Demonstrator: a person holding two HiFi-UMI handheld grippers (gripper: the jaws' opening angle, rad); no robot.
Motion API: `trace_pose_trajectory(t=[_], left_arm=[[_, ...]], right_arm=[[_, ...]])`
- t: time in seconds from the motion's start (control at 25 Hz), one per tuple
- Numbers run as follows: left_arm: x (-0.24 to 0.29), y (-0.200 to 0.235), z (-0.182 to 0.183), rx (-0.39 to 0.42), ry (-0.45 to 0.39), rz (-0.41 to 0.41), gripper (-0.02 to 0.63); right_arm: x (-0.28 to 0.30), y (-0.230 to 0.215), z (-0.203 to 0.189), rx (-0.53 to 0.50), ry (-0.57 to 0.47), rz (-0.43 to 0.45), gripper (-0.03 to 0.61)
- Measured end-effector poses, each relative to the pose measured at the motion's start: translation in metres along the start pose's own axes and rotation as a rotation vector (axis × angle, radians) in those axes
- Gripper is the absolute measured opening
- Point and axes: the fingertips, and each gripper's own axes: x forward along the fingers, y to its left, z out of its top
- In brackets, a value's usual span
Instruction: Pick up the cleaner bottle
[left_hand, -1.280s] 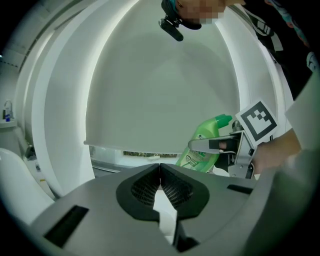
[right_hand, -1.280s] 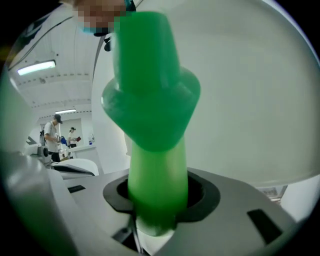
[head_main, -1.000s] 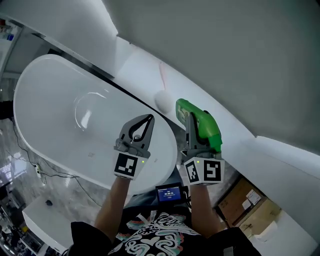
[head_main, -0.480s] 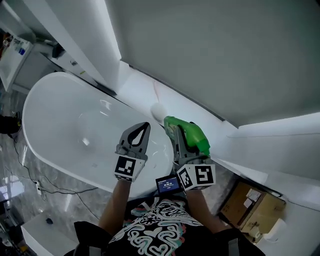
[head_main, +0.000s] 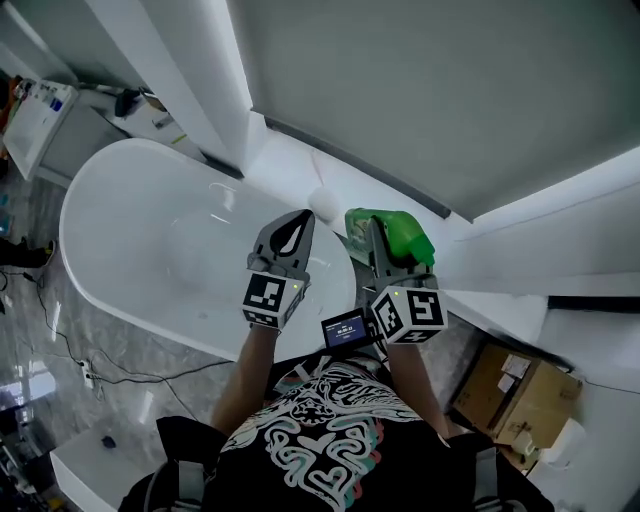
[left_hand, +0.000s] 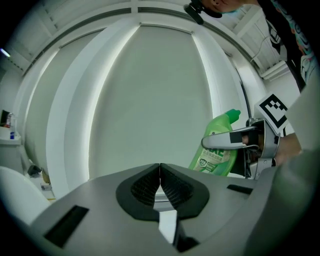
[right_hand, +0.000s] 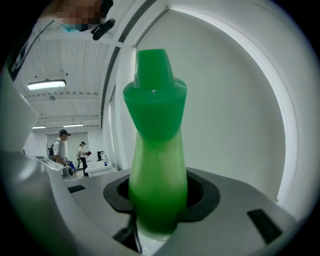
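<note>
Bathtub (head_main: 125, 235) lies at 9 o'clock in the head view. I read the left gripper (head_main: 297, 222) over the tub's right end, jaws pressed together, nothing between them. At its 3 o'clock the right gripper (head_main: 377, 245) is pinching the green cleaner bottle (head_main: 406, 238) by the body, with the cap end past the jaw tips, toward the grey wall.

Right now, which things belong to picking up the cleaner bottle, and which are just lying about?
Job: green plastic cleaner bottle; right gripper clamped on it.
Lying about: white oval bathtub; brown cardboard box; left gripper, shut and empty.
</note>
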Motion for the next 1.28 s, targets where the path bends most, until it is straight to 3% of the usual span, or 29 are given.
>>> trace_pose_trajectory(t=[0.52, 1.28], left_arm=[[-0.017, -0.022, 0.041, 0.059, -0.062, -0.059, 0.017], [-0.03, -0.054, 0.052, 0.082, -0.076, -0.065, 0.017]], right_arm=[[-0.025, 0.013, 0.034, 0.009, -0.074, -0.02, 0.195], [-0.063, -0.013, 0.056, 0.032, -0.132, -0.099, 0.195]])
